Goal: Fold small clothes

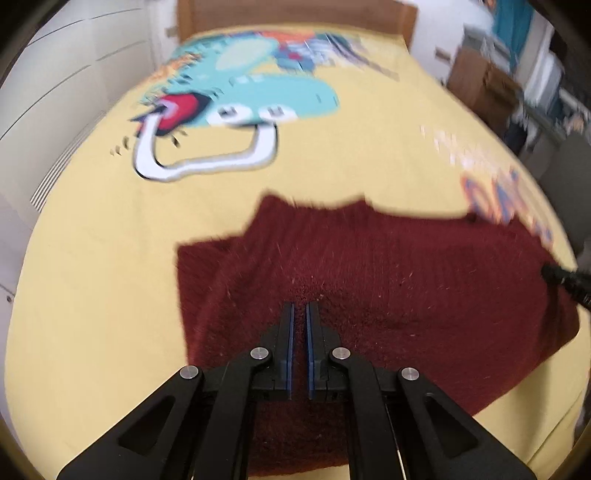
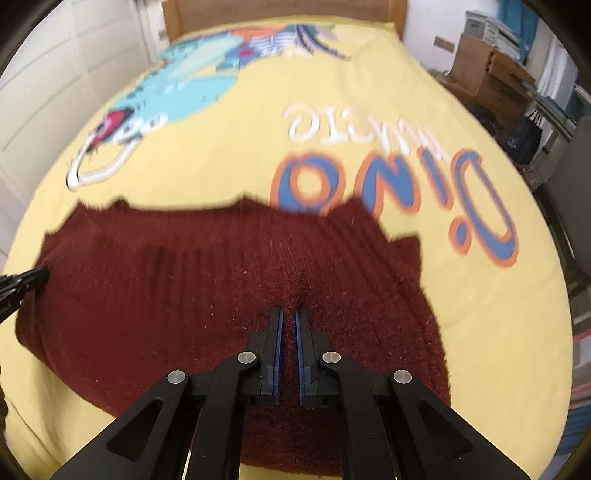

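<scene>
A dark red knitted garment [image 1: 388, 280] lies on a yellow bedspread; it also shows in the right wrist view [image 2: 177, 295]. My left gripper [image 1: 300, 305] has its jaws nearly closed, pinching a bunched fold of the knit at the near edge. My right gripper [image 2: 289, 309] is likewise nearly closed on a puckered fold of the knit. Each gripper shows in the other's view: the right one at the garment's right edge [image 1: 561, 277], the left one at its left edge [image 2: 26, 280].
The yellow bedspread [image 1: 92, 295] has a cartoon dinosaur print [image 1: 258, 92] and "Dino" lettering [image 2: 399, 192]. A wooden headboard [image 1: 295, 14] stands at the far end. White cupboards [image 1: 55, 74] are at left, cardboard boxes and shelves [image 2: 491, 74] at right.
</scene>
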`<state>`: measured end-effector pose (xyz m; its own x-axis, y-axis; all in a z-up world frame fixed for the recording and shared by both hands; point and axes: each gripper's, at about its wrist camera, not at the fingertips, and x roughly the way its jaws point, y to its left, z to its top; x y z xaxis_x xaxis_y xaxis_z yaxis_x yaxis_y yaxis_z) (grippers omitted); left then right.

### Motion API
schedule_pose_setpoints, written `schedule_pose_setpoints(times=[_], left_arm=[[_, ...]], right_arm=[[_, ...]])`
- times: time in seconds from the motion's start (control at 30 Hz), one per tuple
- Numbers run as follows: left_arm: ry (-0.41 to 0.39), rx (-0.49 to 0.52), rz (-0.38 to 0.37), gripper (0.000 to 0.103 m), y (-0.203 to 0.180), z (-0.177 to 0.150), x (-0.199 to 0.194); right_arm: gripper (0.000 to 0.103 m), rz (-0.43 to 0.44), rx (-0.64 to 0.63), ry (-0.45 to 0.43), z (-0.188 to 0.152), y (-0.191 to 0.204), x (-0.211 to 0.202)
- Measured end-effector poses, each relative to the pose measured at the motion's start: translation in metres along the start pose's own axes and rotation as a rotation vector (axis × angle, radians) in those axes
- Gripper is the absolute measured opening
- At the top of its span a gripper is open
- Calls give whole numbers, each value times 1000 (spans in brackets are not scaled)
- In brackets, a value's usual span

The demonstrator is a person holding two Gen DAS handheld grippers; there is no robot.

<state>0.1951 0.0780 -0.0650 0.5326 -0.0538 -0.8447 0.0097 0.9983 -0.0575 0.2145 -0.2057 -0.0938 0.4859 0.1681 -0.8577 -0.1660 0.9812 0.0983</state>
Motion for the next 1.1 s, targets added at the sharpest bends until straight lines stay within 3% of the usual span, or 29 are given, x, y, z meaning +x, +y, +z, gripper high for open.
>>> schedule_pose_setpoints(times=[0.1,0.27,0.4,0.5,0.53,0.57,0.6,0.67,0.7,0.8,0.83,0.9,1.1], left_arm=[[-45,-27,48,0,7,1,-4],[63,-28,92,0,16,-10,28],[44,-49,72,0,21,-17,23],[31,-66,51,0,21,-14,15],[30,-66,51,1,20,-11,11],[27,-61,63,10,17,-9,7],[22,-52,76,21,14,-6,5],[1,-27,80,88,3,-4,-4],[-6,-19,69,95,-2,-4,-7],[-17,24,15,96,-24,-7,-13],[-12,35,-7,101,-32,-9,-12],[0,76,-40,102,-52,-15,-8],[94,157,-2,102,-72,-41,30]], right_arm=[[6,-8,7,-19,6,3,-2],[7,-33,24,81,-5,1,31],[12,-1,58,76,-8,-7,36],[29,-15,39,76,-5,-6,33],[50,-21,35,72,-2,-5,30],[72,-25,35,67,0,-4,27],[79,-27,37,60,1,-2,25],[82,-18,36,28,1,0,13],[83,-18,32,21,0,3,9],[97,-9,2,2,-6,15,-4],[103,-9,-10,-2,-10,22,-8],[103,-4,-33,-9,-19,34,-10],[103,1,-60,4,-52,58,4]])
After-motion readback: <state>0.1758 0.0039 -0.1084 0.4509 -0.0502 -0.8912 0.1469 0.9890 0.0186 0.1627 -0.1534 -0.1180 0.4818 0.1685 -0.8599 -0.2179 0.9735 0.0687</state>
